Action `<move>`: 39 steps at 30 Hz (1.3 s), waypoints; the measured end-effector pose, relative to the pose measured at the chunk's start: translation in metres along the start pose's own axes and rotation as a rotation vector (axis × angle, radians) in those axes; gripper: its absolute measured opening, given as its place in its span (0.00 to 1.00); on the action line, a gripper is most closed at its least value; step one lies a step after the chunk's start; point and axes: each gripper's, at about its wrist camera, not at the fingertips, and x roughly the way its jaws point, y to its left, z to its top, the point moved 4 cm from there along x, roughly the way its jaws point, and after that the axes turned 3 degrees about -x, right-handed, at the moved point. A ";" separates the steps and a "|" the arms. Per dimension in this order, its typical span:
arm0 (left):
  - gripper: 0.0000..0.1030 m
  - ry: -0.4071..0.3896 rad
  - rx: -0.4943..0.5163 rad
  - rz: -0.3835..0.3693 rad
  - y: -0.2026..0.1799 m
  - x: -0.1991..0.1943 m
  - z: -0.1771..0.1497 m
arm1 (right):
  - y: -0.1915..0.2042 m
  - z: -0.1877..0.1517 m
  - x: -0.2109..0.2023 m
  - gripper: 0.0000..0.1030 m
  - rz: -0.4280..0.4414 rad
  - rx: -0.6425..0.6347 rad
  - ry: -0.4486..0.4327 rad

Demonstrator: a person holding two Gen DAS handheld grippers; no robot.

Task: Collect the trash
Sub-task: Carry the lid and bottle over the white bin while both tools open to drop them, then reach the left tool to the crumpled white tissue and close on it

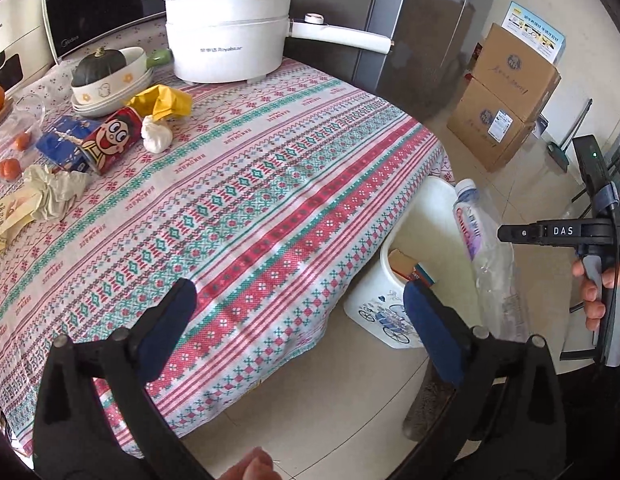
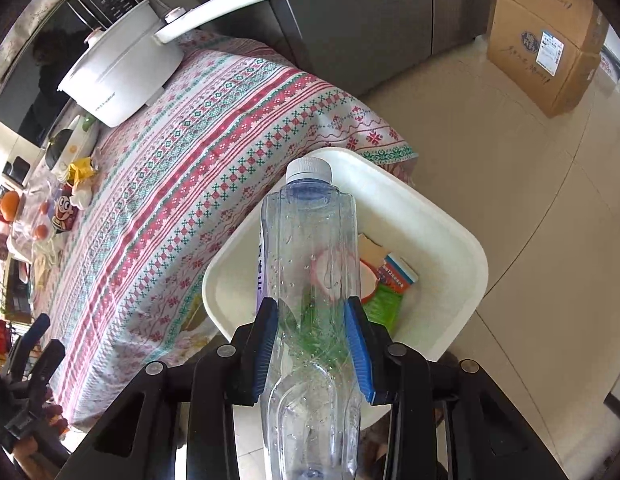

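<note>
My right gripper (image 2: pixel 312 316) is shut on a clear empty plastic bottle (image 2: pixel 310 248) with a white cap and holds it above the white trash bin (image 2: pixel 450 232), which stands on the floor at the table's corner. The bottle (image 1: pixel 486 248) and bin (image 1: pixel 374 304) also show in the left wrist view. The bin holds a carton and wrappers (image 2: pixel 390 280). My left gripper (image 1: pixel 297 320) is open and empty over the table's near edge. On the far left of the table lie a red cartoon can (image 1: pixel 109 140), a blue wrapper (image 1: pixel 63 140), a yellow wrapper (image 1: pixel 165 100), crumpled tissues (image 1: pixel 55 192) and a white wad (image 1: pixel 155 134).
A white electric pot (image 1: pixel 229 40) stands at the back of the patterned tablecloth (image 1: pixel 269 180). A bowl with a squash (image 1: pixel 105 76), oranges and a microwave (image 1: pixel 89 4) are at the far left. Cardboard boxes (image 1: pixel 506 96) and a grey fridge (image 1: pixel 422 12) stand beyond the bin.
</note>
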 end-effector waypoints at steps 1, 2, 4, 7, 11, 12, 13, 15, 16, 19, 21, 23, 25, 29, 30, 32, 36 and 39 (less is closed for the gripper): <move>0.99 -0.004 -0.006 0.003 0.003 -0.003 0.000 | 0.003 0.002 0.001 0.53 0.000 0.005 0.000; 0.99 -0.008 -0.013 0.007 0.007 -0.005 0.000 | 0.005 0.003 0.001 0.63 -0.005 0.011 -0.010; 0.99 -0.014 -0.027 0.008 0.013 -0.009 0.001 | 0.012 0.005 -0.002 0.83 -0.012 0.008 -0.034; 0.99 -0.021 -0.044 0.009 0.020 -0.015 0.001 | 0.024 0.008 -0.004 0.87 -0.011 -0.010 -0.044; 0.99 -0.028 -0.053 0.017 0.028 -0.020 0.001 | 0.038 0.011 -0.008 1.00 -0.024 -0.034 -0.084; 0.99 -0.029 -0.054 0.018 0.029 -0.021 0.000 | 0.042 0.012 -0.010 1.00 -0.023 -0.042 -0.094; 0.99 -0.030 -0.056 0.019 0.031 -0.022 0.000 | 0.046 0.012 -0.011 1.00 -0.021 -0.051 -0.100; 0.99 -0.030 -0.062 0.020 0.035 -0.024 -0.001 | 0.054 0.013 -0.014 1.00 -0.023 -0.068 -0.115; 0.99 -0.030 -0.066 0.022 0.037 -0.024 -0.001 | 0.058 0.013 -0.016 1.00 -0.025 -0.076 -0.124; 0.99 -0.033 -0.086 0.022 0.044 -0.027 -0.002 | 0.070 0.013 -0.020 1.00 -0.033 -0.105 -0.145; 0.99 -0.039 -0.104 0.018 0.048 -0.029 -0.002 | 0.079 0.013 -0.023 1.00 -0.033 -0.127 -0.156; 0.99 -0.046 -0.119 0.011 0.052 -0.032 -0.001 | 0.090 0.013 -0.024 1.00 -0.028 -0.155 -0.164; 0.99 -0.051 -0.129 0.010 0.055 -0.035 -0.001 | 0.102 0.011 -0.026 1.00 -0.020 -0.180 -0.171; 0.99 -0.055 -0.141 0.005 0.061 -0.041 0.001 | 0.128 0.008 -0.029 1.00 -0.012 -0.238 -0.184; 0.99 -0.058 -0.140 0.002 0.063 -0.044 0.003 | 0.135 0.008 -0.029 1.00 -0.011 -0.251 -0.189; 0.99 -0.065 -0.136 0.005 0.069 -0.051 0.006 | 0.147 0.008 -0.031 1.00 -0.002 -0.272 -0.197; 0.99 -0.068 -0.151 0.033 0.090 -0.062 0.017 | 0.173 0.011 -0.034 1.00 0.030 -0.303 -0.221; 0.99 -0.086 -0.168 0.054 0.111 -0.071 0.027 | 0.193 0.015 -0.033 1.00 0.060 -0.322 -0.231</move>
